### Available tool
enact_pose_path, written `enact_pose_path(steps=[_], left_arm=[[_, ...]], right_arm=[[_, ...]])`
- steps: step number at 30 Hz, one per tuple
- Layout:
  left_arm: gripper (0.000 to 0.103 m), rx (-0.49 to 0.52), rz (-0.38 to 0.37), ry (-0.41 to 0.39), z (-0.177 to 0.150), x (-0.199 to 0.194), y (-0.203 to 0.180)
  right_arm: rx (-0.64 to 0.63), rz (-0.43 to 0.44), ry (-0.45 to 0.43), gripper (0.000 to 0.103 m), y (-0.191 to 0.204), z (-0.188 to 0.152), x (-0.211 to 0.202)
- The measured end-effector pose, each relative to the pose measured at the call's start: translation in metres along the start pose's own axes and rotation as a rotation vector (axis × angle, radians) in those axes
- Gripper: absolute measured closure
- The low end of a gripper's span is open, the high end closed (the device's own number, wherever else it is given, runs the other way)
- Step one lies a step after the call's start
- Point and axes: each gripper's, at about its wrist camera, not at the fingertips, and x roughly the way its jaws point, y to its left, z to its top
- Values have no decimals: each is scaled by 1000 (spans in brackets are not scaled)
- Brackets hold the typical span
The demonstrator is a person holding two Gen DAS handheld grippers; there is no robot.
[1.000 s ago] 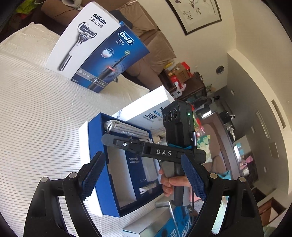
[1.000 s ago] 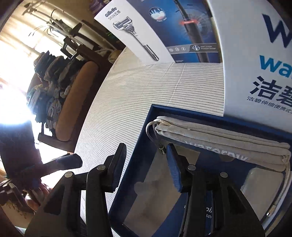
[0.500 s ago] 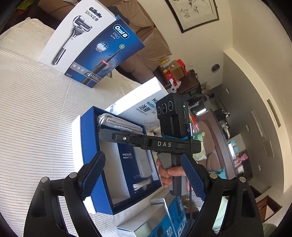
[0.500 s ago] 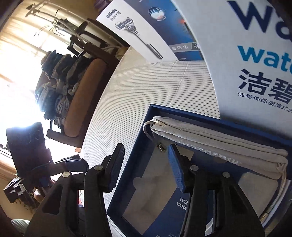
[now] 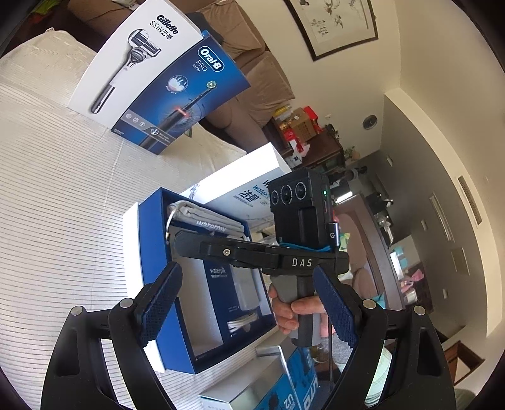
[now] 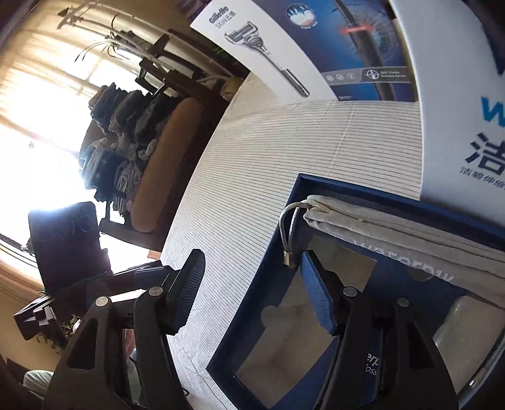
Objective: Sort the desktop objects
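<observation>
We see a table with a white striped cloth (image 5: pixel 56 202), a brown sofa (image 5: pixel 262 82) behind it, a framed bird picture (image 5: pixel 334 22) on the cream wall, and bright sun in the window (image 6: pixel 28 126).

A home living room: brown sofa (image 5: pixel 252 79), framed bird painting (image 5: pixel 334 25), cluttered wooden cabinet (image 5: pixel 318 148).

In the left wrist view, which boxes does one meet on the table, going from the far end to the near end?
Razor box → toothbrush box → white lid → open blue box → small box at the near edge.
</observation>
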Motion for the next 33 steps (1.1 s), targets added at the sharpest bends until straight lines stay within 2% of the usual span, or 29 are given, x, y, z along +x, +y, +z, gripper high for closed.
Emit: enact_pose_path(steps=[3, 6, 9, 12, 16, 19, 21, 23, 27, 29, 31, 33], left_arm=[[16, 1, 3, 3, 0, 1, -1], [16, 9, 4, 5, -1, 2, -2], [16, 13, 1, 3, 0, 2, -4], [8, 15, -38, -1, -1, 3, -9], [7, 72, -10, 2, -4, 6, -28], [7, 76, -22, 9, -6, 12, -35], [7, 81, 3, 7, -4, 16, -37], [7, 83, 70, 16, 3, 24, -36], [7, 105, 290, 59, 31, 50, -24], [10, 113, 386, 88, 43, 63, -19], [22, 150, 494, 116, 51, 76, -21], [48, 181, 563, 146, 54, 87, -25]], right_arm=[[11, 0, 8, 42, 0, 2, 0], [-3, -48, 12, 42, 6, 3, -1], [-5, -55, -26, 42, 17, 2, -16], [-11, -88, -59, 42, 32, -3, -44], [-50, -171, -95, 42, 52, -16, -96], [-80, -234, -123, 42, 58, -30, -132], [-96, -287, -132, 42, 58, -41, -149], [-110, -313, -134, 42, 55, -54, -160], [-180, -457, -136, 43, 58, -66, -161], [-222, -501, -136, 48, 62, -63, -154], [-272, -566, -139, 53, 68, -58, -142], [-316, -628, -141, 56, 70, -53, -129]])
